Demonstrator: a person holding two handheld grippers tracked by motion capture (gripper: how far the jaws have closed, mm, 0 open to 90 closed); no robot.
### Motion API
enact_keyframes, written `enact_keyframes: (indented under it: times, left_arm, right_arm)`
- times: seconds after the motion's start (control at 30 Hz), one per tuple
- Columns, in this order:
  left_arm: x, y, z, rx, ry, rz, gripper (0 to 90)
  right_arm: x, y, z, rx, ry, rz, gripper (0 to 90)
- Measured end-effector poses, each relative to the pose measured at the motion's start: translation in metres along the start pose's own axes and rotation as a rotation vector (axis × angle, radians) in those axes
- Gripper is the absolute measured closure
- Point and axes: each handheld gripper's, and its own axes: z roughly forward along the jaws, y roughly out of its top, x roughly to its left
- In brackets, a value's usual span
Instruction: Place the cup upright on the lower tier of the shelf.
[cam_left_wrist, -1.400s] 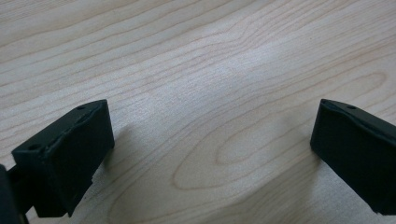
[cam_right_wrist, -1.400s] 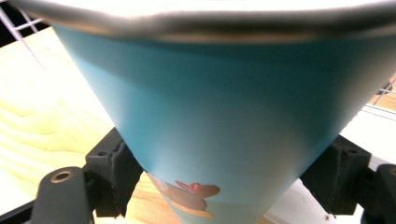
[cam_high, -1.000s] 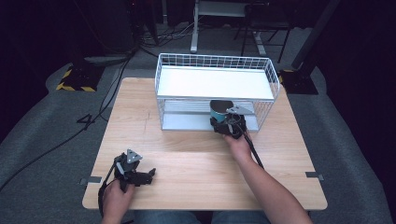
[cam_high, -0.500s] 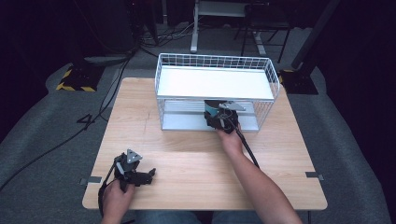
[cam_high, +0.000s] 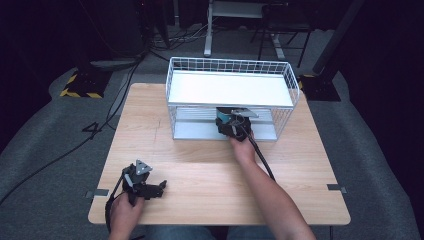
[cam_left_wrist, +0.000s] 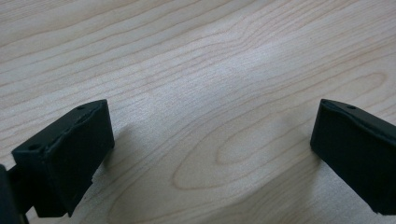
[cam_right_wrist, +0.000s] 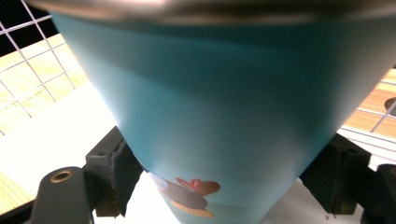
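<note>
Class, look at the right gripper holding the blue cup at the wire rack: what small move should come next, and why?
Probably ease the blue cup a little further onto the lower shelf of the wire rack, then set it down. The right gripper is at the shelf's front edge, its jaws on either side of the cup, with white shelf beneath.

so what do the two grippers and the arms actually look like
Both are black handheld units. The left gripper carries a grey three-cornered plate on top and has blocky black jaws. The right gripper trails a thick black cable along the forearm. Both forearms are bare, no sleeves visible.
</note>
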Motion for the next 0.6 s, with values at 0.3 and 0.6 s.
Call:
enact_keyframes:
  times: [0.3, 0.6]
  left_arm:
    - [0.0001, 0.0000, 0.0000, 0.000, -0.001, 0.002, 0.0]
    - [0.0000, 0.0000, 0.0000, 0.000, 0.000, 0.000, 0.0]
  right_arm:
    - [-0.0002, -0.0054, 0.0048, 0.019, -0.002, -0.012, 21.9]
    - [0.0002, -0.0064, 0.0054, 0.034, -0.014, -0.056, 16.2]
